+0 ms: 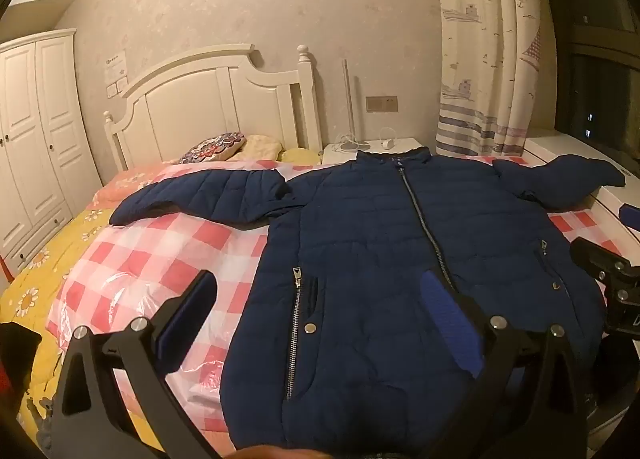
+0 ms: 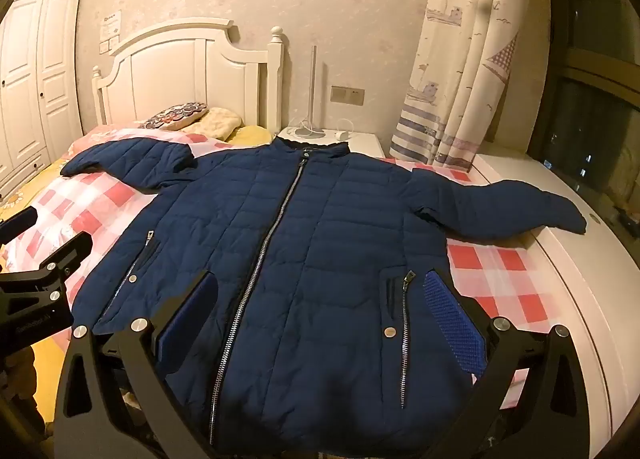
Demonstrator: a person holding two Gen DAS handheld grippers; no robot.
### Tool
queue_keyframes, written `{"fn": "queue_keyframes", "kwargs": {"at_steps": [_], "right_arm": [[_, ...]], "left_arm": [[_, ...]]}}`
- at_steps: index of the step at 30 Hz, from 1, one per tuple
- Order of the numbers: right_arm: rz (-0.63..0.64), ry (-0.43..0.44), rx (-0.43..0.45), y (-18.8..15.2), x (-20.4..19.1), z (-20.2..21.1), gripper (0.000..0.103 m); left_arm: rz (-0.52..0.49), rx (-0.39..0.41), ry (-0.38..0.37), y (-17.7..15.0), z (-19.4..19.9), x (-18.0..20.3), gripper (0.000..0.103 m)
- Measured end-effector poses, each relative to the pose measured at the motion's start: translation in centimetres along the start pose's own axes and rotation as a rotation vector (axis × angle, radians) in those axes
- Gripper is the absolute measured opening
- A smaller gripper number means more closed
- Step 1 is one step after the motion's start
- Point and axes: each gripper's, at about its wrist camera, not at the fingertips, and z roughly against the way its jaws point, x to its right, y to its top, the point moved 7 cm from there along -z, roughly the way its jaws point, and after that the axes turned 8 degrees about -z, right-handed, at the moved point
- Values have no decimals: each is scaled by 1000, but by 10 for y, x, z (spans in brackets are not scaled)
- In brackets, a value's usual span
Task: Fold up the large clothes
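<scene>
**Jacket spread flat on the bed**

A navy quilted jacket [image 2: 304, 259] is laid front up on a red-and-white checked cover [image 2: 496, 283], zipped closed, both sleeves spread outward. The right tongs [image 2: 320, 323] are held wide apart above its lower half, nothing gripped. The left tongs [image 2: 36, 255] are seen at the left edge. A white headboard [image 2: 180, 71], a nightstand [image 2: 360, 141] and a curtain [image 2: 464, 59] are seen behind.

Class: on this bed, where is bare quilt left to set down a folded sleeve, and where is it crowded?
Free: checked quilt between the left sleeve and the yellow sheet; a narrower strip of checks under the right sleeve, beside the white ledge. Crowded: the jacket fills the middle, and pillows crowd the headboard.
</scene>
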Motion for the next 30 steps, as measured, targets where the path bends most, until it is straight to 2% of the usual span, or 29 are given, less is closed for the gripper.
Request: {"fn": "queue_keyframes", "kwargs": {"at_steps": [30], "right_arm": [[-10,18,-8,-5,-5,7,99]], "left_arm": [[2,3,-9,-2,8,4,101]]}}
